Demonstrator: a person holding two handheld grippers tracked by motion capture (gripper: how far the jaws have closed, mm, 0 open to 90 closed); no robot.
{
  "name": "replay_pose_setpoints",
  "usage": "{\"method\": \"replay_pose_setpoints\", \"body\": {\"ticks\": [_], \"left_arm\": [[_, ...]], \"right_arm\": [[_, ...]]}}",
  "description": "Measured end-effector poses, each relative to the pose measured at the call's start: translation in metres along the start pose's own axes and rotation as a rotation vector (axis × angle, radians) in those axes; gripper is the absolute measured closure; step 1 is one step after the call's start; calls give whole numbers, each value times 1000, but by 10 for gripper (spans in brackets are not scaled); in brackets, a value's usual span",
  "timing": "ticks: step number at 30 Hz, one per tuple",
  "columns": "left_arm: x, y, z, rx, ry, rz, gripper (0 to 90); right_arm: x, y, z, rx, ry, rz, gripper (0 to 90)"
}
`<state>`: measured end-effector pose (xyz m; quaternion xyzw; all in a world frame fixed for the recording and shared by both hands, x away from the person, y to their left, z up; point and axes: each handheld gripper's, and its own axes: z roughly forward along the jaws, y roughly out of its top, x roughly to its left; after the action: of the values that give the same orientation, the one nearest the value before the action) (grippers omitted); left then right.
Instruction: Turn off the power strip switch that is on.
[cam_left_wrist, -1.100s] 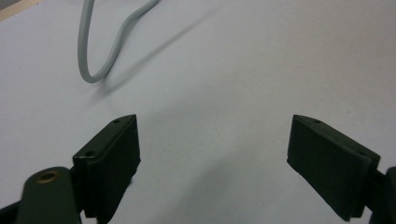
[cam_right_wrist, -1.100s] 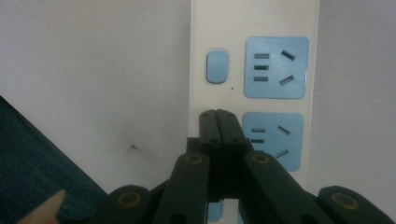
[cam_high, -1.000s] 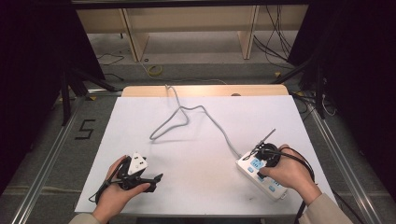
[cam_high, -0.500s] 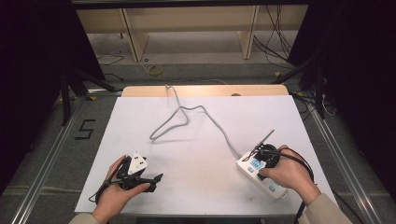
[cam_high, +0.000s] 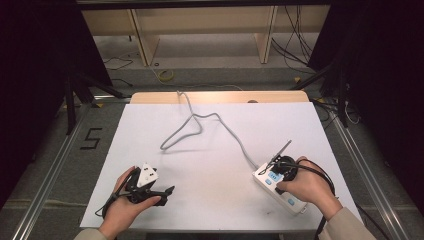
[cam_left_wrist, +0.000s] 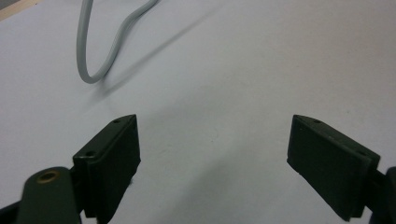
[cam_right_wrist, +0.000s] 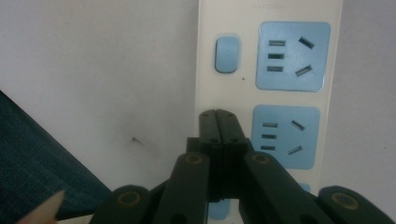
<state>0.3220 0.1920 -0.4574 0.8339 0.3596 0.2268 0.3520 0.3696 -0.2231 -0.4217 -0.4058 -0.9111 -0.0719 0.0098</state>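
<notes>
My right gripper sits over the power strip at the table's right front. The strip's cable runs back toward the far edge, looping mid-table; my left gripper lies front left, well apart

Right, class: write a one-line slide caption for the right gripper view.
Shut right gripper poised over a white power strip beside its blue button.

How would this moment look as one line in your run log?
left gripper: open, idle | right gripper: shut, tips over power strip | grey cable: loose on table
</notes>
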Motion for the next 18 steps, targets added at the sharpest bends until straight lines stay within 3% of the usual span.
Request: {"method": "replay_pose_setpoints", "body": {"ticks": [18], "left_arm": [[0,0,0,-1,-2,0,167]], "right_arm": [[0,0,1,13,1,-8,900]]}}
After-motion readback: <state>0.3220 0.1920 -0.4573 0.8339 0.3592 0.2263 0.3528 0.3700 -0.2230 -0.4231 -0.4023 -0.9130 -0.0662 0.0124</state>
